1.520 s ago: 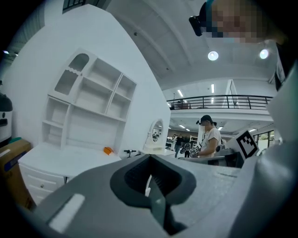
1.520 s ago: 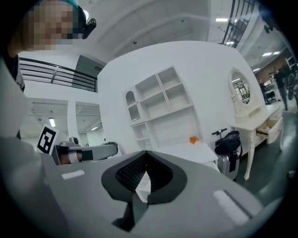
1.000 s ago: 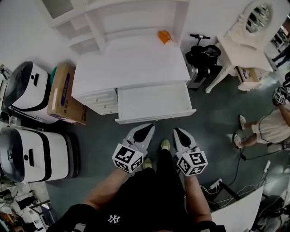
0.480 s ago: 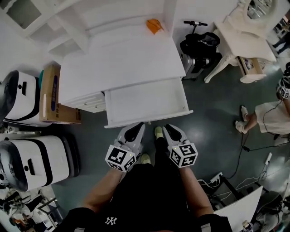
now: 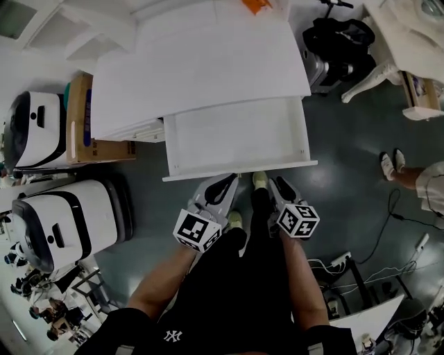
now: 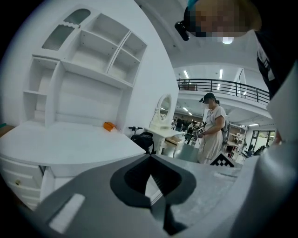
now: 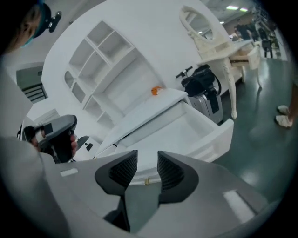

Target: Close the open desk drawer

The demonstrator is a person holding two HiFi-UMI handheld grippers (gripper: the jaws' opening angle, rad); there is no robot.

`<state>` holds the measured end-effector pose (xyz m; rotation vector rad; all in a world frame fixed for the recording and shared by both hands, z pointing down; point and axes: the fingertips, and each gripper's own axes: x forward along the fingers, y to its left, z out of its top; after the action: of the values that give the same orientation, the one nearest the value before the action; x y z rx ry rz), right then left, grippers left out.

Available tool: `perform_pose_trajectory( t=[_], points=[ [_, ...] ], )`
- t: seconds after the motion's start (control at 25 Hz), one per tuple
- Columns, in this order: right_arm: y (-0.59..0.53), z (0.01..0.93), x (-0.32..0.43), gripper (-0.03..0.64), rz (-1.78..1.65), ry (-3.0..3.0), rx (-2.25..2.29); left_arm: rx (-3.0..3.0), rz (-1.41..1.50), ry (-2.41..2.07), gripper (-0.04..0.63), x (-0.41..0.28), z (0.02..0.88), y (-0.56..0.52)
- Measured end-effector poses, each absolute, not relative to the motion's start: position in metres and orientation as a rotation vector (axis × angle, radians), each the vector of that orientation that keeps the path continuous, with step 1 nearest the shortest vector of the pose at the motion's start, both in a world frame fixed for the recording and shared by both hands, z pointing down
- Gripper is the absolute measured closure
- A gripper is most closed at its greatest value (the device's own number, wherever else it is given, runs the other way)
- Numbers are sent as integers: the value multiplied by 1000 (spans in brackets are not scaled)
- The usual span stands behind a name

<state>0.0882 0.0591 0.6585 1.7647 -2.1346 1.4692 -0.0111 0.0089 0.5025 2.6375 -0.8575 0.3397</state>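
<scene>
In the head view the white desk (image 5: pixel 201 69) has its wide drawer (image 5: pixel 236 135) pulled out, and the inside looks bare. Both grippers sit just in front of the drawer's front panel (image 5: pixel 201 175), close to it; contact cannot be told. My left gripper (image 5: pixel 227 183) is left of the panel's middle, its fingertips closed together on nothing (image 6: pixel 150 158). My right gripper (image 5: pixel 276 184) is right of the middle, with a narrow gap between its pads (image 7: pixel 147 160). A small brass knob (image 7: pixel 146 181) on the drawer front shows through that gap.
Two white machines (image 5: pixel 62 225) (image 5: pixel 38 128) and a cardboard box (image 5: pixel 80 118) stand left of the desk. A black bag with a scooter (image 5: pixel 340 38) and a white dressing table (image 5: pixel 409 41) stand to the right. An orange object (image 5: pixel 253 5) lies on the desk's back. Another person (image 6: pixel 212 128) stands nearby.
The view has closed in on the desk. Both grippers have moved forward from well short of the drawer to right at its front panel. The drawer stays pulled out.
</scene>
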Motion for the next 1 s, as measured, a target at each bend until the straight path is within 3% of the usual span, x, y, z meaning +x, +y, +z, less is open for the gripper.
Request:
perform_pose_trajectory(
  t=[0.12,0.2,0.28,0.56,1.0],
  points=[
    [57,687,93,466,1610,-2107,1787,2617,375,-850,595,-6,522,6],
    [57,705,96,513,1667,-2079,1801,2604,392,-847,595,-3,531,6],
    [57,721,100,518,1745,-2048,1827,2594,412,-842,595,-1,539,4],
    [46,734,98,406,2093,-2101,1850,2578,460,-822,595,2,554,0],
    [17,735,100,405,2187,-2119,1840,2555,474,-847,595,1,558,-13]
  ],
)
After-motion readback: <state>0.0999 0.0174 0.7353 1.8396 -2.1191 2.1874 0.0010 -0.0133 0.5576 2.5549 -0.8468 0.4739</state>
